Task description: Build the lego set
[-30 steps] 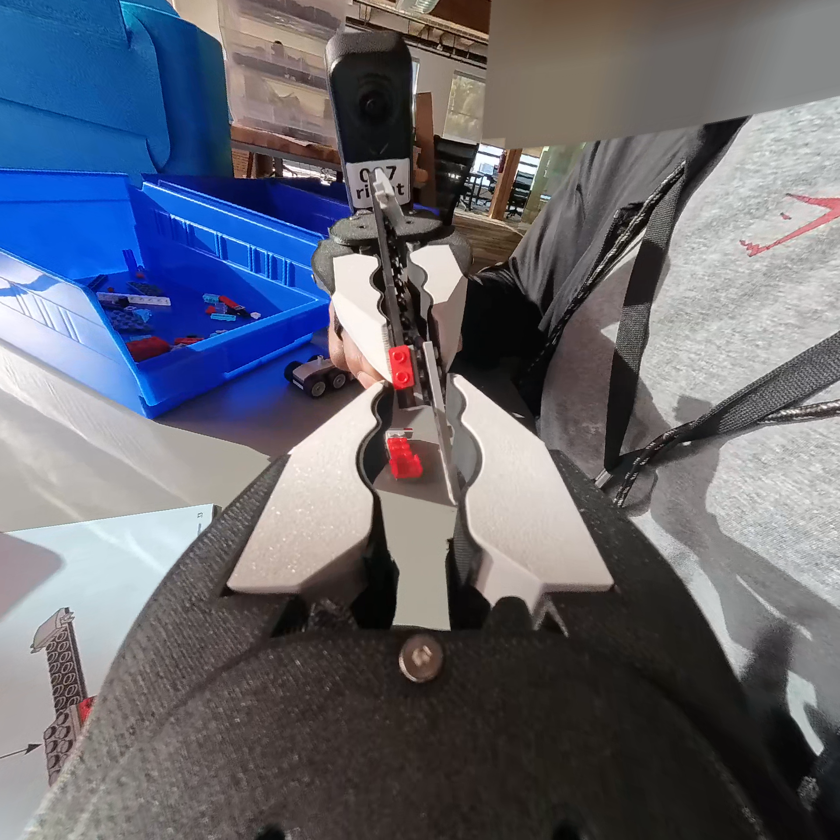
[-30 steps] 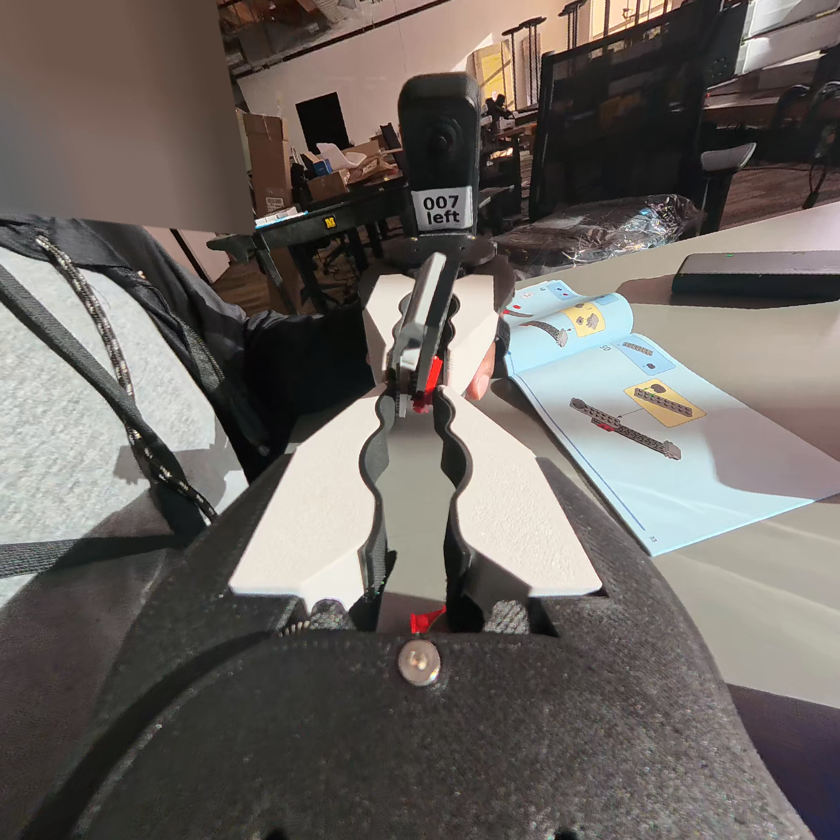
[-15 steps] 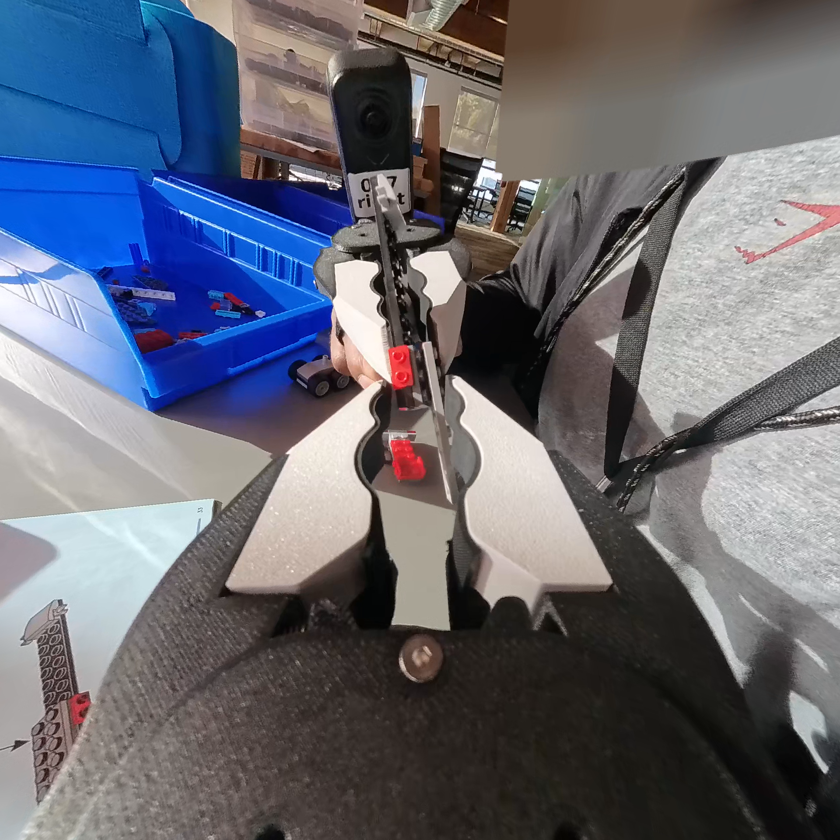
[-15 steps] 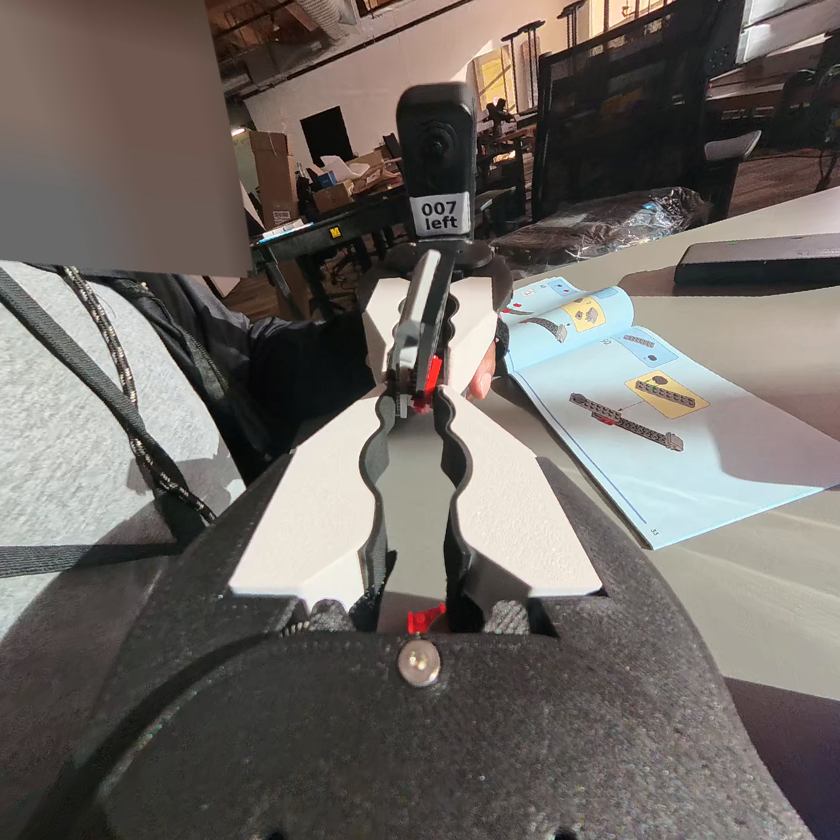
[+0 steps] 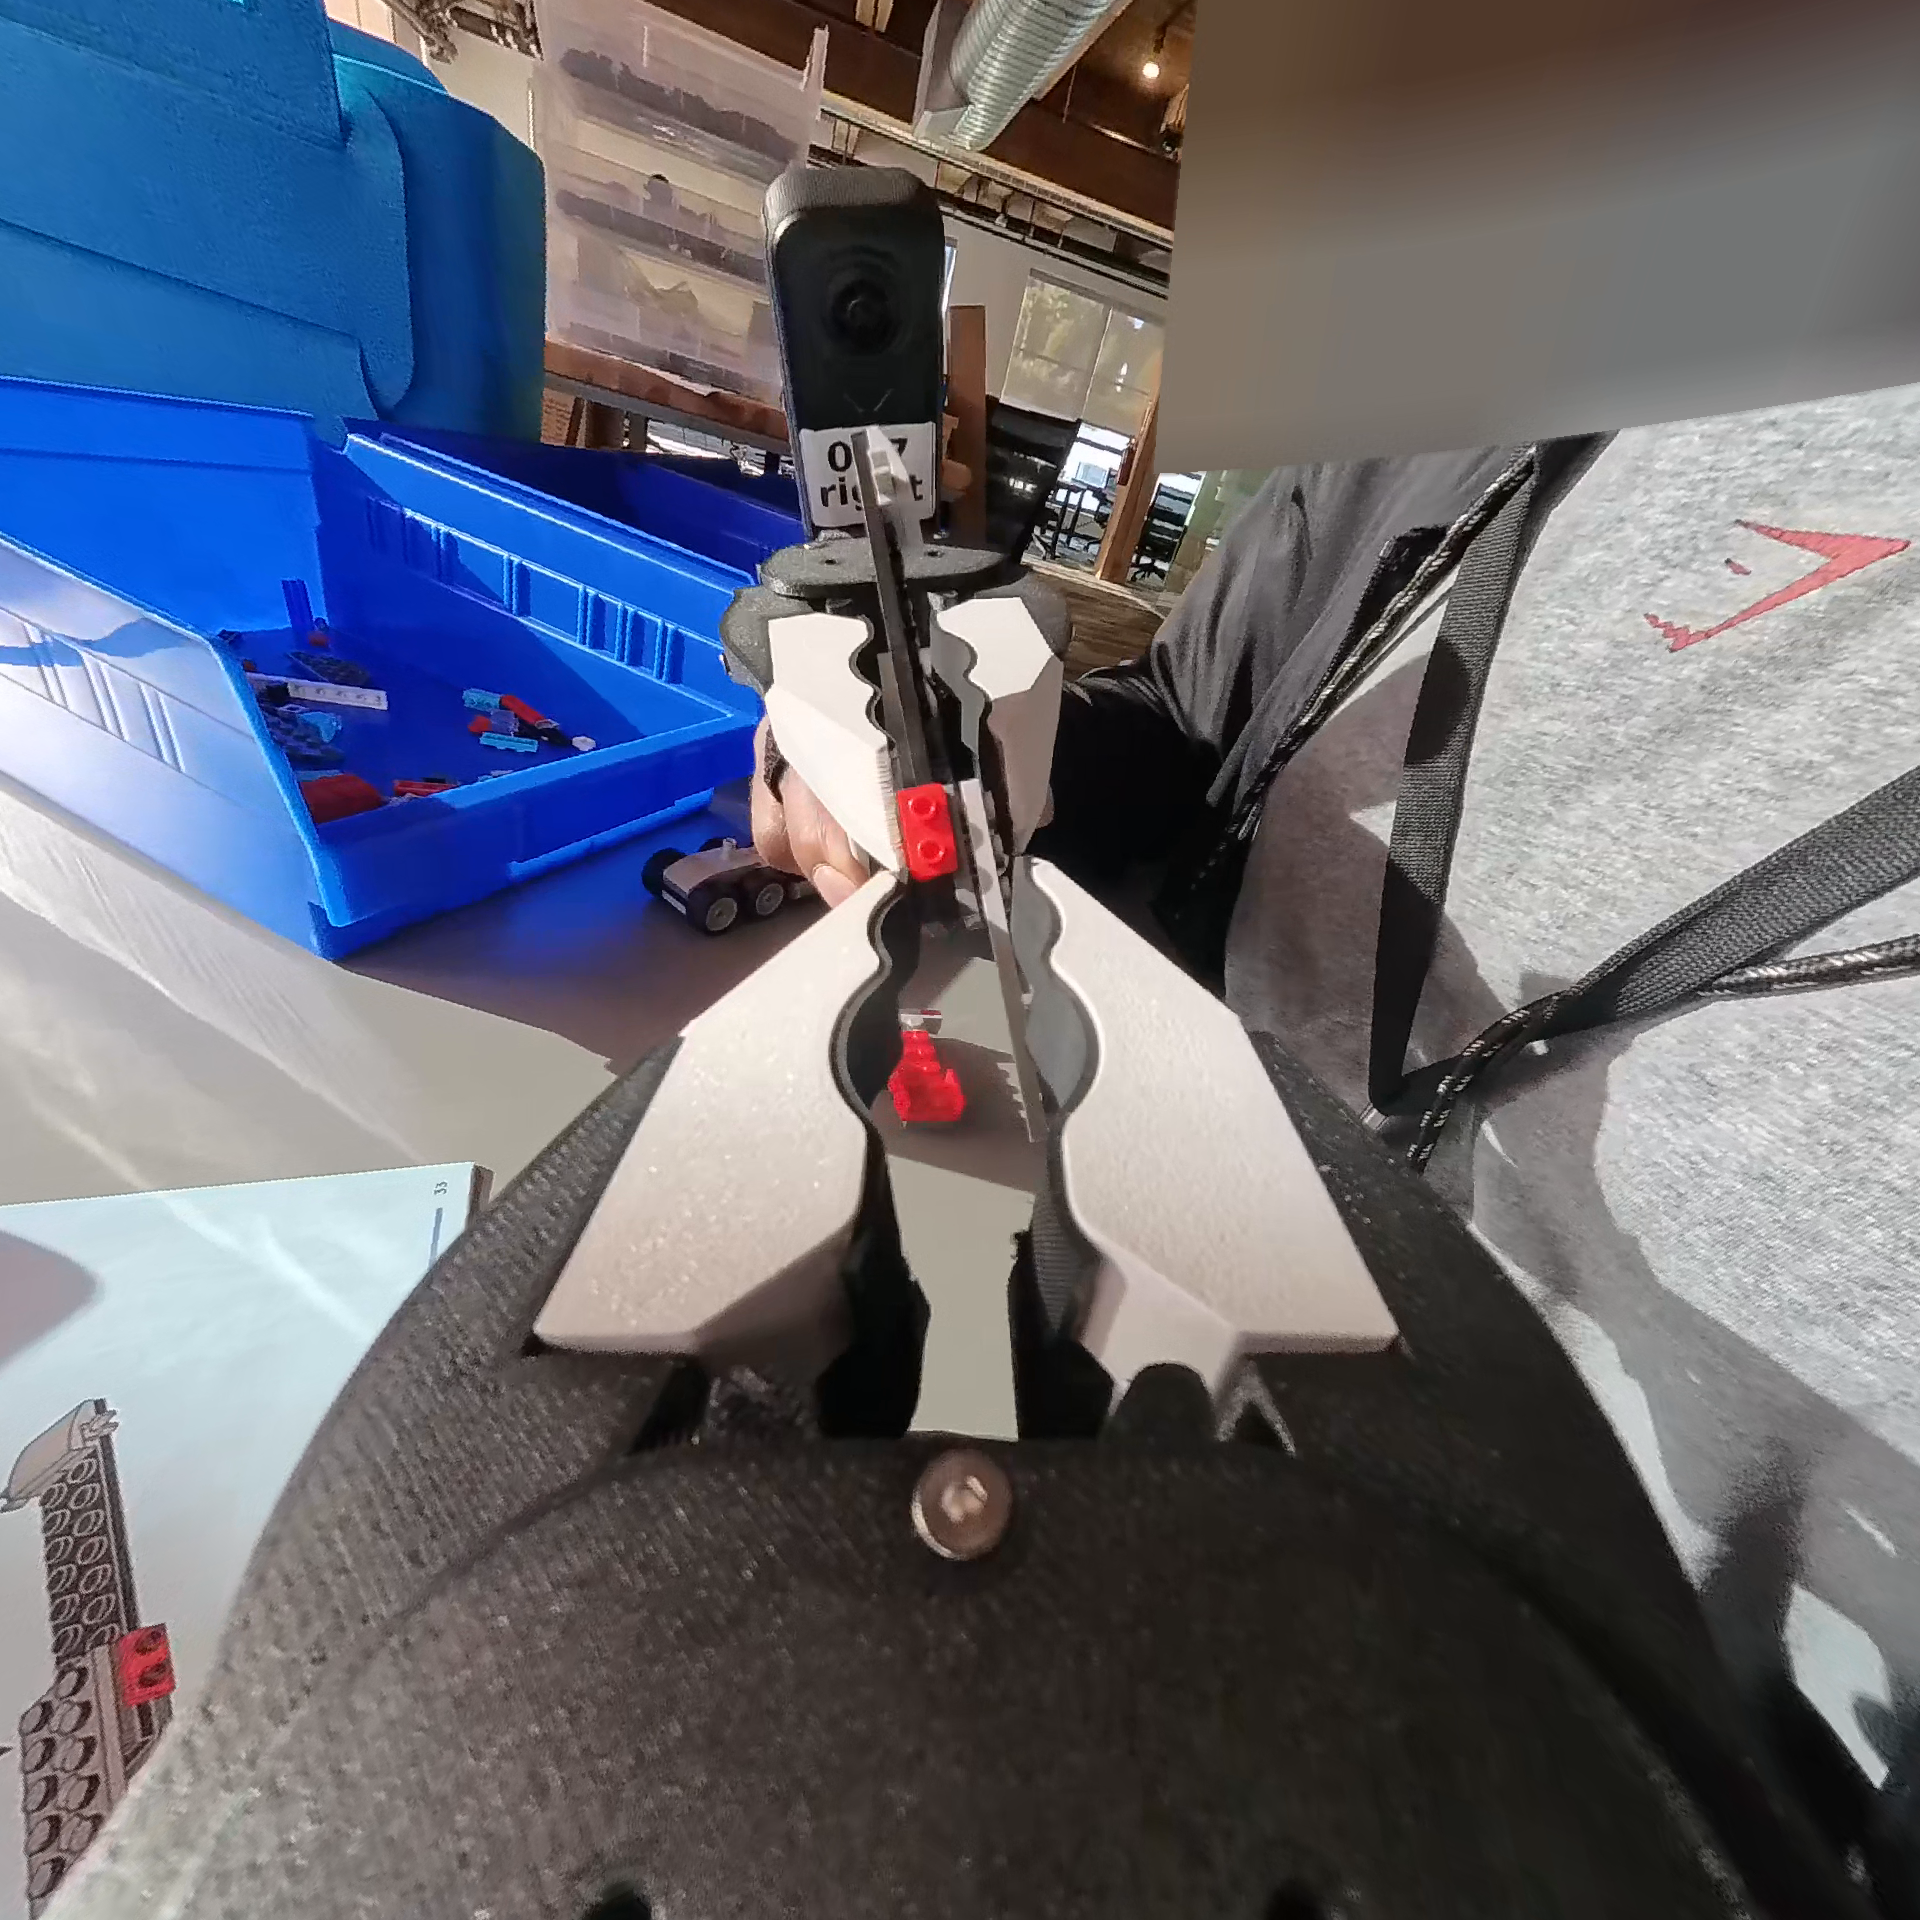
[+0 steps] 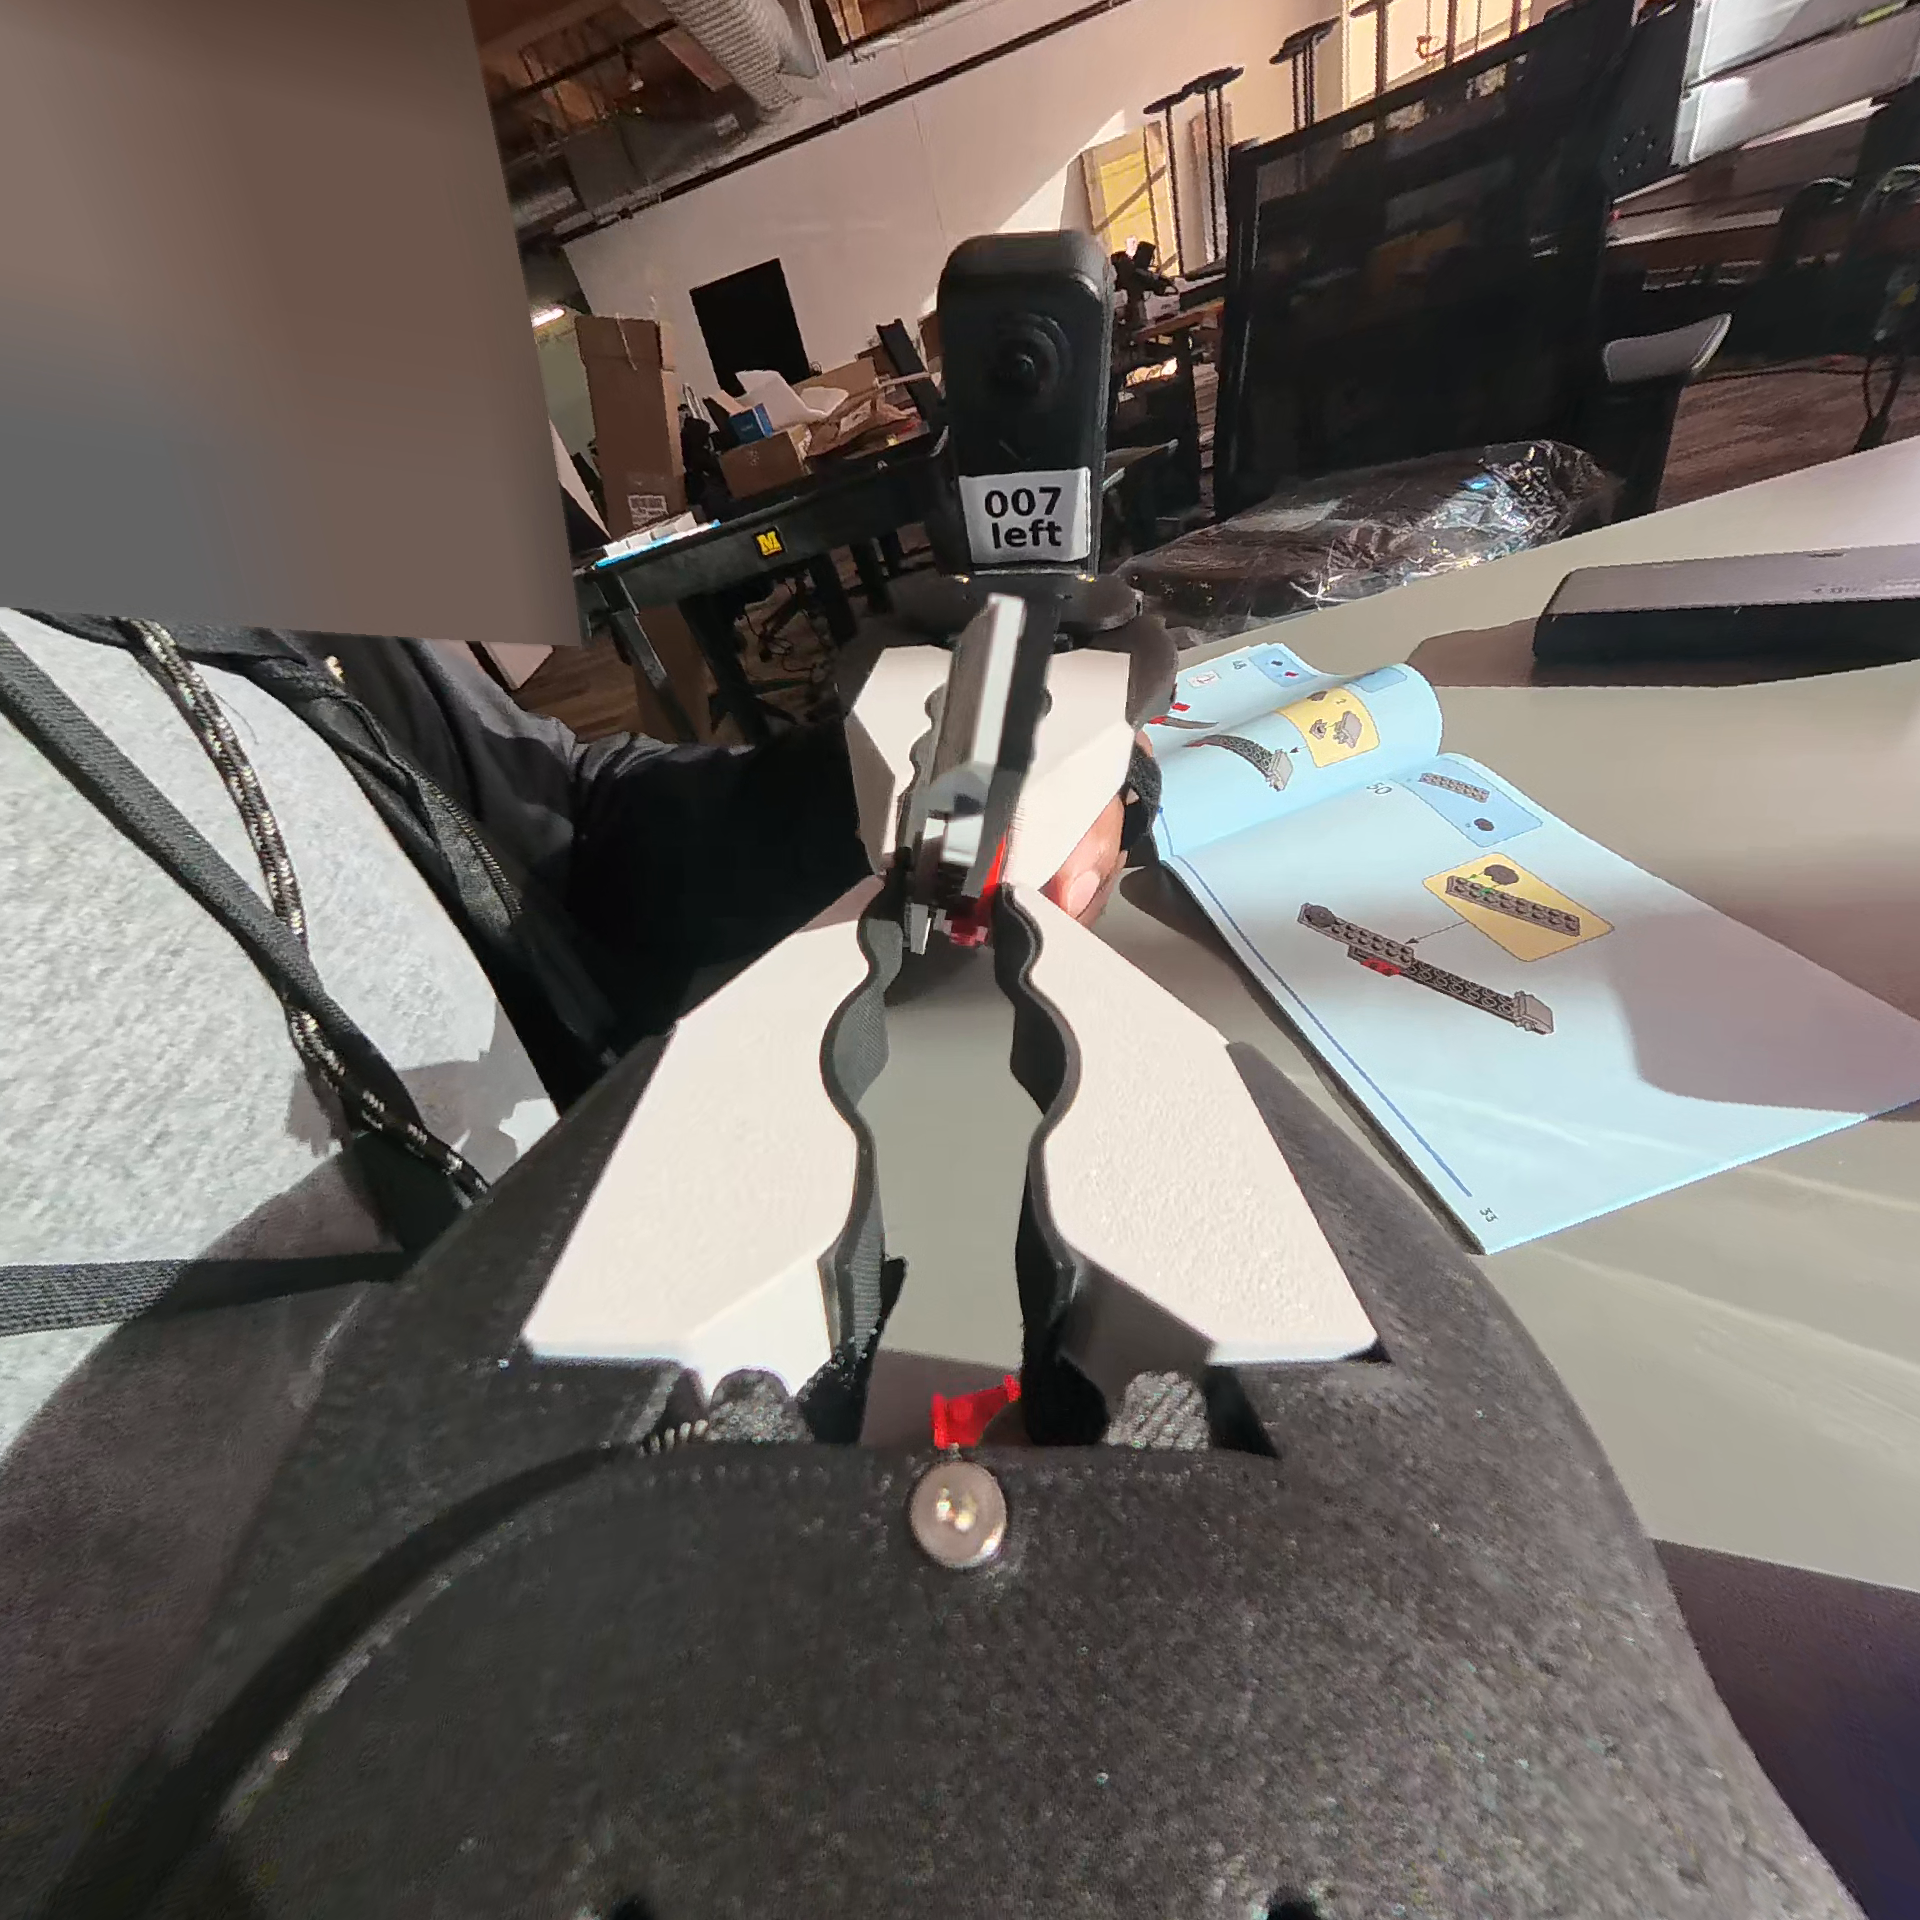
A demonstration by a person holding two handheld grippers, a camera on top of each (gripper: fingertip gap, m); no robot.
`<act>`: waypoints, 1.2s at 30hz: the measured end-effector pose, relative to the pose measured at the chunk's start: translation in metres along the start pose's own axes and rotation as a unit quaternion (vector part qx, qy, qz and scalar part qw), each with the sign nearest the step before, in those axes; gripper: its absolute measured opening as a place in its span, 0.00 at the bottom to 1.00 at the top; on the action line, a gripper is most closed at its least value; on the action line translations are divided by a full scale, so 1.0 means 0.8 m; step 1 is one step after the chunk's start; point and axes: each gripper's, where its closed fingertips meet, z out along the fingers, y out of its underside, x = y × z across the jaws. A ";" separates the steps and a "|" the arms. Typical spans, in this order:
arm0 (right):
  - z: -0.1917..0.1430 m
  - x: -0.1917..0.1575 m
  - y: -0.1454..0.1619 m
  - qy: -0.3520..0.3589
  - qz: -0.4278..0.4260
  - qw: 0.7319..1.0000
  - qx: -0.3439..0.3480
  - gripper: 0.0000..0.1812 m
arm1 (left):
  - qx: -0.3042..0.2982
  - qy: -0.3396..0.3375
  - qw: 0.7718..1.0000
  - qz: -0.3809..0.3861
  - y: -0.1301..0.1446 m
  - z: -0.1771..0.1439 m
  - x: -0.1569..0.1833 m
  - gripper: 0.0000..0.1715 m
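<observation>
Both claws, L (image 5: 961, 894) & R (image 6: 940, 914), tip-to-tip, clamped on long grey lego beam (image 5: 902, 665) w/ red brick (image 5: 926, 832)

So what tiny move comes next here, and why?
Probably a gentle push together: the left gripper is shut on a grey strip, the right gripper on a dark beam bearing a red brick, and the two pieces overlap at the fingertips, seemingly not yet pressed flush.

left gripper (image 5: 961, 894) | clamps grey beam (image 5: 1003, 997) | red brick (image 5: 926, 833) attached
</observation>
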 end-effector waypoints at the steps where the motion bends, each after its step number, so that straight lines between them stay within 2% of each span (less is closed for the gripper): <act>1: 0.000 0.000 -0.001 0.000 0.002 1.000 0.001 0.10 | 0.000 -0.002 1.000 0.002 0.000 0.000 -0.001 0.11; 4: -0.002 0.003 -0.006 0.005 0.010 1.000 0.011 0.11 | 0.001 -0.011 1.000 0.004 -0.002 0.000 -0.004 0.11; 6: -0.006 0.002 -0.015 0.000 0.026 0.999 0.029 0.18 | -0.011 -0.024 1.000 0.015 0.002 0.000 -0.007 0.10; 8: -0.008 0.006 -0.018 0.010 0.037 0.999 0.032 0.19 | -0.013 -0.025 0.999 0.023 0.002 0.001 -0.006 0.10; 10: -0.007 0.012 -0.013 0.033 0.032 0.999 0.018 0.18 | -0.013 -0.024 0.999 0.026 0.000 0.002 -0.005 0.10; 15: -0.002 0.006 -0.007 0.030 0.018 0.999 0.010 0.10 | -0.022 -0.032 0.999 0.036 0.002 0.004 -0.005 0.10; 36: -0.002 0.002 -0.014 0.050 -0.009 0.998 0.037 0.09 | -0.015 -0.025 0.999 0.032 -0.004 0.004 0.000 0.10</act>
